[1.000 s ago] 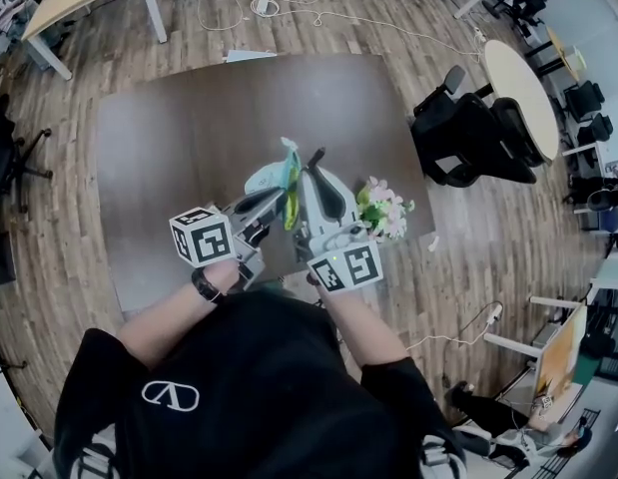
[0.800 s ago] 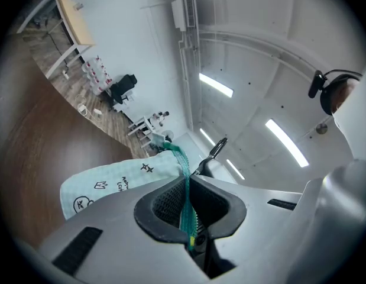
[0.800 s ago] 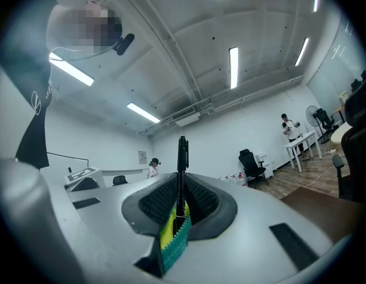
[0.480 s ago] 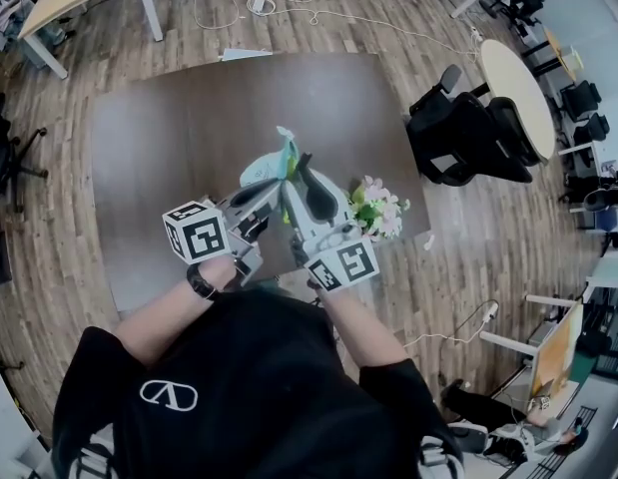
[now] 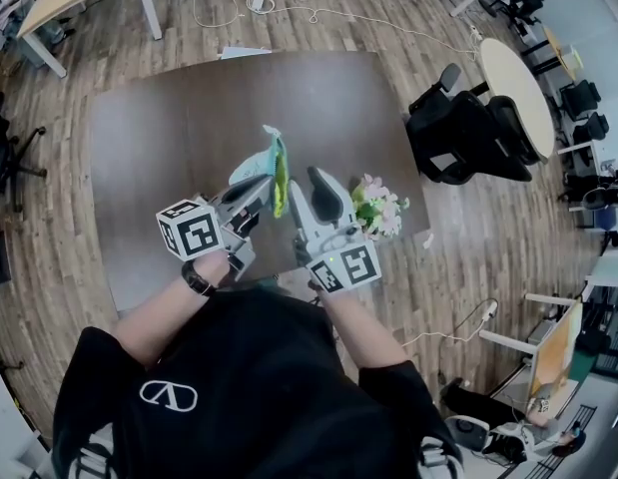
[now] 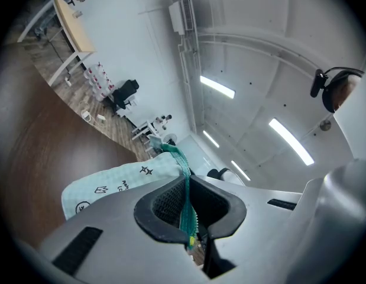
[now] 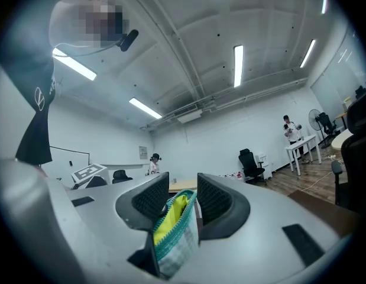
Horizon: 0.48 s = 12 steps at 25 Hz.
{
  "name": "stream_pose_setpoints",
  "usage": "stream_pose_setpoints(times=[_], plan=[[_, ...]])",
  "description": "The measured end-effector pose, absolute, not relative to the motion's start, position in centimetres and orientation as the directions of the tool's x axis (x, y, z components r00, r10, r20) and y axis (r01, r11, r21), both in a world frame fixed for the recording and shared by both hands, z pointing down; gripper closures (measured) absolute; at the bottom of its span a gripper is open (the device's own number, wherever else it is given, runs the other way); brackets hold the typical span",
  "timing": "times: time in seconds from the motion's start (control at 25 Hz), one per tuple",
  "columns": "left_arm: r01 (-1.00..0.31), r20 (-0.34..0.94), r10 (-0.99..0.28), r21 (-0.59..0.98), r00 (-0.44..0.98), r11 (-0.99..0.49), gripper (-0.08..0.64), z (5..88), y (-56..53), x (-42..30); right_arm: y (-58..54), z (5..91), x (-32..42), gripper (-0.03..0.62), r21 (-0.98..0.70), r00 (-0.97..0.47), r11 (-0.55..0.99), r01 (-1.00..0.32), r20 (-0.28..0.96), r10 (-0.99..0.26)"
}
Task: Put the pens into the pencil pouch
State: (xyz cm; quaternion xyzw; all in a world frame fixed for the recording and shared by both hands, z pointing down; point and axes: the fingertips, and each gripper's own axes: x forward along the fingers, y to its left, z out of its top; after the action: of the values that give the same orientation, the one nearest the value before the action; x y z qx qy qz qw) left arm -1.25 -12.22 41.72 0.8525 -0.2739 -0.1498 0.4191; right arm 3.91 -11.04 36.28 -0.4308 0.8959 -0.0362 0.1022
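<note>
Pouch (image 5: 259,166) in the head view is up above the dark counter (image 5: 169,128), pinched at its near edge by the left claw (image 5: 251,194). The right claw (image 5: 309,193) is just beside it on the right, jaws spreading. Change from the two earlier head frames: there both claws met at the pouch mouth and the right one was clamped on it. Now it has let go, and a gap shows between its dark pad and the yellow-green mouth strip. Pouch has swung a bit left with the left claw. Flowers (image 5: 380,208) near the right claw, untouched. No pens seen on the counter.

Left gripper view: jaws almost fully closed on the teal zipper tape (image 6: 184,179) of the pouch. The mint printed body hangs out to the left over the counter. Looks like a firm hold.

Right gripper view: jaws are opening, roughly halfway apart. The pouch mouth stands between them, teal zipper and yellow inside showing. Pads are not squeezing it; it may brush the left pad, can't tell. Nothing held on this side.

Meaning for the task, my read: the right claw is done tugging the mouth open and is free to fetch a pen while the left claw presents the pouch. No pen shows in any view, so I can't tell how many are in. The yellow inside may be lining or contents, unclear.
</note>
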Motion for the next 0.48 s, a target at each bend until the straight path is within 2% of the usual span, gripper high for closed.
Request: stream_pose_setpoints(times=[0.24,0.48], plan=[[-0.436,0.058,-0.647,0.783,0.761,-0.443,0.537,45.7,-13.1,-4.6,-10.6,37.1,6.0,0.46,-0.162,-0.558,0.573,-0.804,-0.128,-0.82],[-0.558,0.197,-0.679,0.745,0.708,-0.366,0.537,53.3,-13.8,-7.0,-9.4,39.3,8.1,0.46,-0.177,-0.52,0.521,-0.835,-0.061,-0.852]])
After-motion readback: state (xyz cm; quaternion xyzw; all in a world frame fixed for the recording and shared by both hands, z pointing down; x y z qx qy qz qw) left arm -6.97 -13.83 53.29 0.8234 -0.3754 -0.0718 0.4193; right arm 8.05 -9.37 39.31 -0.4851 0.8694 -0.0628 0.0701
